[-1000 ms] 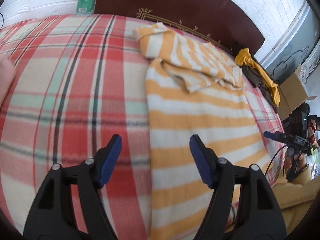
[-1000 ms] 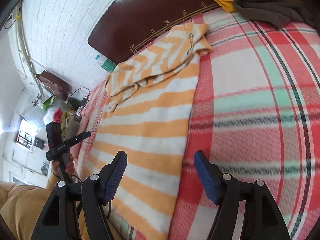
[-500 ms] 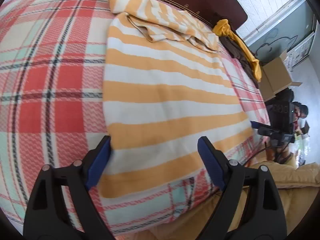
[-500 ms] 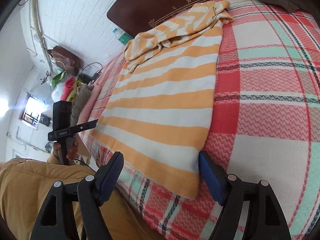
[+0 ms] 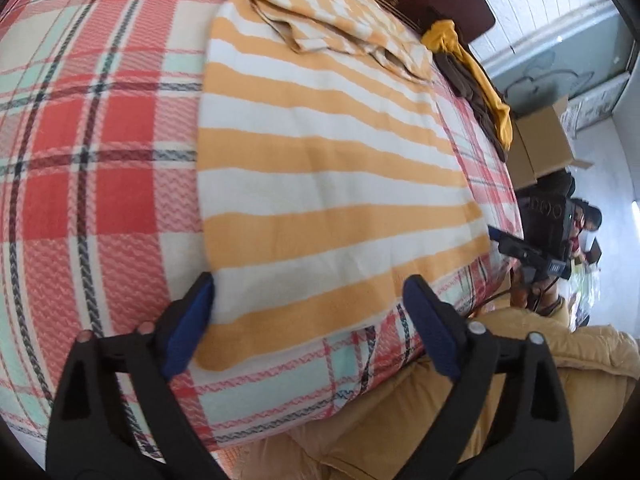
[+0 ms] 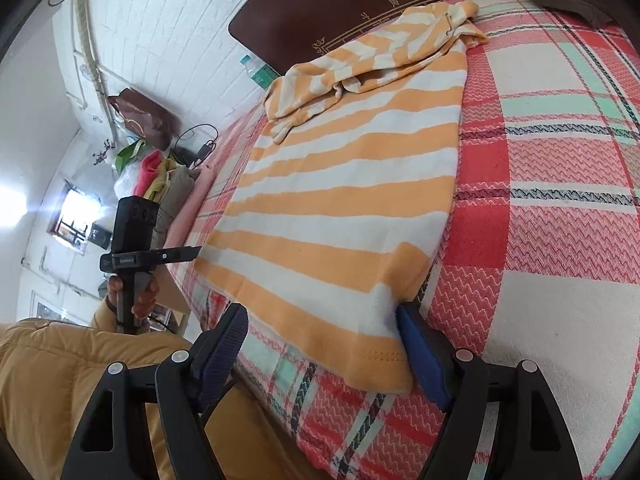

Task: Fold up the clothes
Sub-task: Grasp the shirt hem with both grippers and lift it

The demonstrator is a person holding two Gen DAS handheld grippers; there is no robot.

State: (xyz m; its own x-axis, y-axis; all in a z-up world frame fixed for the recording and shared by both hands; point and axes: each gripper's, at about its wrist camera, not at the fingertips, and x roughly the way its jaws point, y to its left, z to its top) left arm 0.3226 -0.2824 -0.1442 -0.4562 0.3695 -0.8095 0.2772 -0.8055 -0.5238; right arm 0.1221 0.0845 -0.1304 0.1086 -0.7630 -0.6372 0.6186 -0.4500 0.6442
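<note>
Plaid bed [image 5: 100, 152] is carrying striped shirt [image 5: 320, 168], running lengthwise, collar toward headboard [image 6: 360, 12]; both my grippers' fingers [image 5: 188, 326] [image 6: 420, 350] are gaping, straddling hem corners.

One striped shirt [image 5: 320, 168], one plaid blanket [image 5: 100, 120], two open claws, one cardboard box [image 5: 540, 144].

The striped shirt [image 5: 328, 184] is soft matt knit cloth. The plaid blanket [image 5: 100, 128] is coarser, zigzag-woven. The headboard [image 6: 360, 4] is glossy dark wood. Each hand-held gripper [image 5: 308, 328] is matt black plastic.
</note>
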